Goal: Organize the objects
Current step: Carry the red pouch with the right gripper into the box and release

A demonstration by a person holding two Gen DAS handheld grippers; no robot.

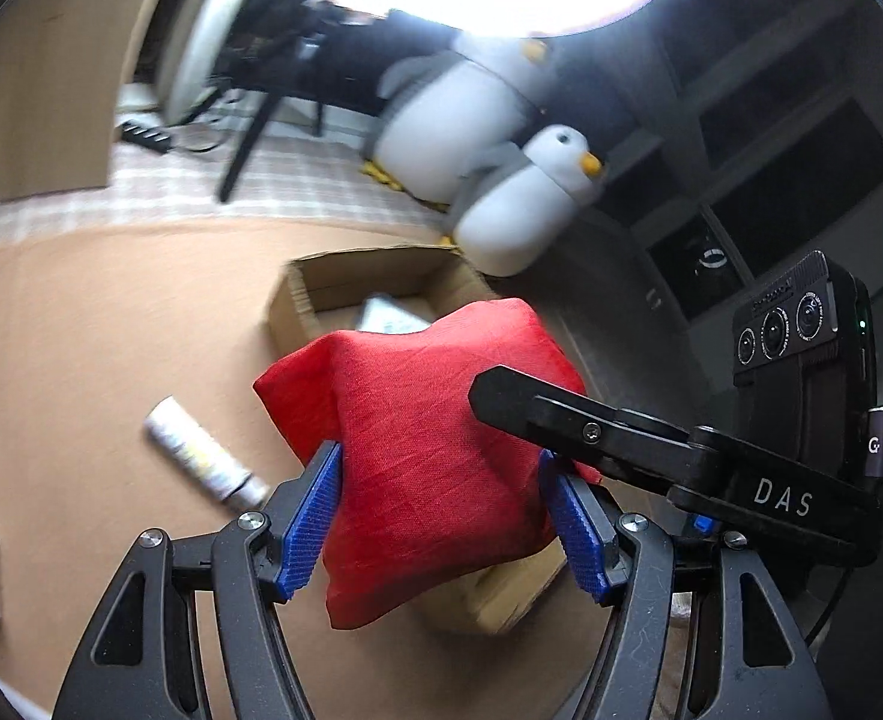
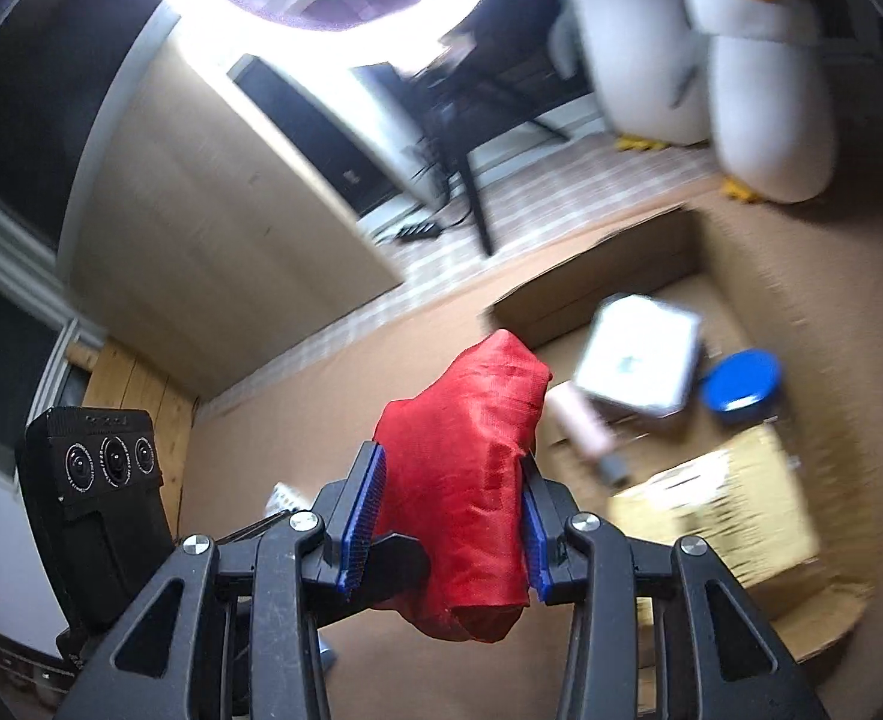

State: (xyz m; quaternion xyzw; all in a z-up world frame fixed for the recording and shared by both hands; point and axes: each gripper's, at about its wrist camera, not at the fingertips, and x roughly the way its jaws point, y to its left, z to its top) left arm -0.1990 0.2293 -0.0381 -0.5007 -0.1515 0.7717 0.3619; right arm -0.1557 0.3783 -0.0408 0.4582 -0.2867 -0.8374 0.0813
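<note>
I have both tongs clenched on one soft red fabric pouch (image 1: 435, 456): my left tongs (image 1: 444, 525) pinch its near end between blue ribbed pads (image 1: 309, 534), and my right tongs (image 2: 441, 525) squeeze its other end, the cloth bulging above them. The pouch hangs clear of the brown table (image 1: 81, 330), just in front of an open brown cardboard box (image 2: 651, 264) holding a white flat packet (image 2: 642, 354), a blue-lidded jar (image 2: 741, 381) and a pale tube (image 2: 582, 426). On the table to my left lies a silvery white tube (image 1: 201, 450), and two white plush penguins (image 1: 519, 204) stand beyond the box.

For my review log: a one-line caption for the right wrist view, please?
Right gripper clamps a red cloth bundle above an open cardboard box.
</note>
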